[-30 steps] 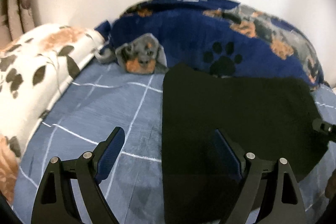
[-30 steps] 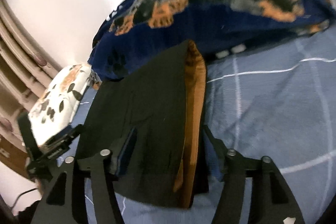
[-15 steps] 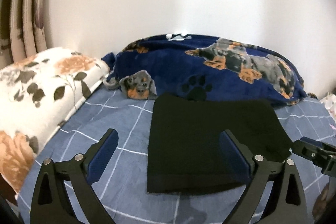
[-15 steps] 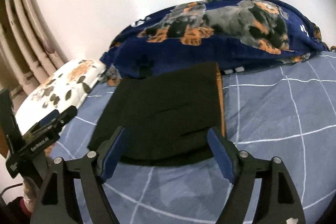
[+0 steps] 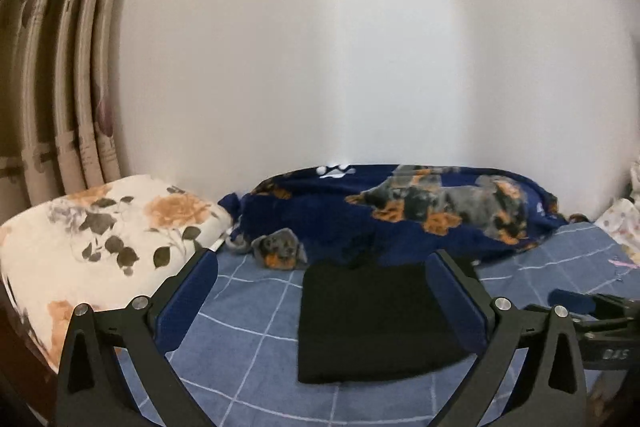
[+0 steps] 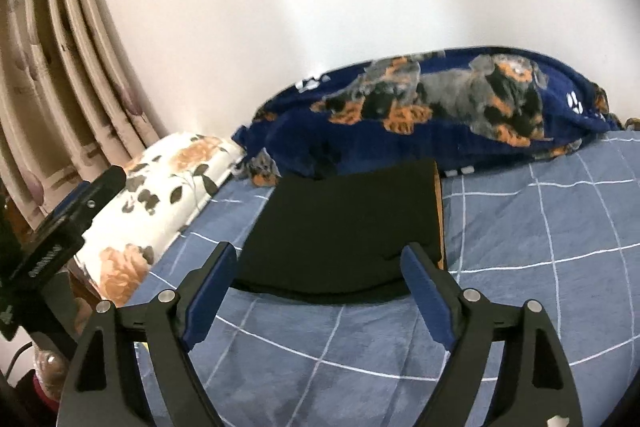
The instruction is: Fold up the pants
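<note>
- Black cloth, the pants (image 5: pixel 372 323), lies as a compact flat rectangle on the blue checked sheet (image 5: pixel 256 343); seen from the left wrist, it sits ahead of and below the left gripper (image 5: pixel 320 301), in line with the gap between the jaws but clear of both pads.
- Those jaws are spreading wide with nothing between them. The right gripper (image 5: pixel 588 311) shows just past the right-hand jaw, also off the cloth.
- From the right wrist, the pants (image 6: pixel 344 223) lie ahead of the right gripper (image 6: pixel 316 291), their near edge just beyond the fingertips. An orange strip runs along the edge past the right-hand jaw.
- These jaws are opening too, and no fabric is pinched in them.
- The dog-print blanket (image 6: pixel 432 115) lies beyond the bundle, the floral pillow (image 6: pixel 168 187) off past the left-hand jaw.
- Judged from this, the folding looks done and the release is the step in hand. Any further move calls only for clearing away without snagging the folded edge.
</note>
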`<state>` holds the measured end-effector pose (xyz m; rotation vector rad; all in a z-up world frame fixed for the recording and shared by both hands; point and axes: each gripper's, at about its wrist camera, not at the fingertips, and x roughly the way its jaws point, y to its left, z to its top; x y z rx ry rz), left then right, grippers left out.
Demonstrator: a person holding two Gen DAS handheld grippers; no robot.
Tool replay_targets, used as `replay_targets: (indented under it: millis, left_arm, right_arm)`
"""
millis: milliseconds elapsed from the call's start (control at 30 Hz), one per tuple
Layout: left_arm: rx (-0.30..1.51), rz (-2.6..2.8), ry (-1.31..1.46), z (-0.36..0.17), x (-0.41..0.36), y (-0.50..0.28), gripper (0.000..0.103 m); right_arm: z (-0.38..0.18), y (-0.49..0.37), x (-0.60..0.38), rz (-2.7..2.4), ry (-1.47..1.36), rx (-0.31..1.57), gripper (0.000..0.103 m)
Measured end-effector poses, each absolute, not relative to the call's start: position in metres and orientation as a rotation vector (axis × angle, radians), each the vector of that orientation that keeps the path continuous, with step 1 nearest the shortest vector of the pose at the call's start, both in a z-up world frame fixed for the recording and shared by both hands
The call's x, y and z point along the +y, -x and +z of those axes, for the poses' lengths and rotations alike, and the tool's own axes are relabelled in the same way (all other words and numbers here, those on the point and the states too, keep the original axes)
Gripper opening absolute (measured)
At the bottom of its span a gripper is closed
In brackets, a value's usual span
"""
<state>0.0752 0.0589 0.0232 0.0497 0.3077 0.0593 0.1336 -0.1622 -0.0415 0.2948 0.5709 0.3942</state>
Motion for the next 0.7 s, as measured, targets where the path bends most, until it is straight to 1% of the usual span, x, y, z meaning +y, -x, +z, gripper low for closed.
replay_targets:
  millis: [133, 233, 367, 700]
  left_arm:
    - [0.306, 0.046, -0.018, 0.037, 0.057, -0.054, 0.103]
    - [0.356, 0.005, 0.046, 0.042, 0.060, -0.051, 0.103]
    - [0.336, 0.004, 0.069, 0.048, 0.062, -0.044, 0.103]
    - [0.326, 0.018, -0.005, 0.053, 0.050, -0.032, 0.103]
  right_arm:
    - [-0.028, -0.118, -0.163, 0.404, -0.285, 0.535, 0.084]
    - [-0.023, -0.109, -0.162, 0.406, -0.269, 0.522, 0.085]
    - [-0.017, -0.098, -0.162, 0.409, -0.259, 0.504, 0.086]
    - [-0.006, -0.083, -0.158, 0.416, -0.237, 0.473, 0.089]
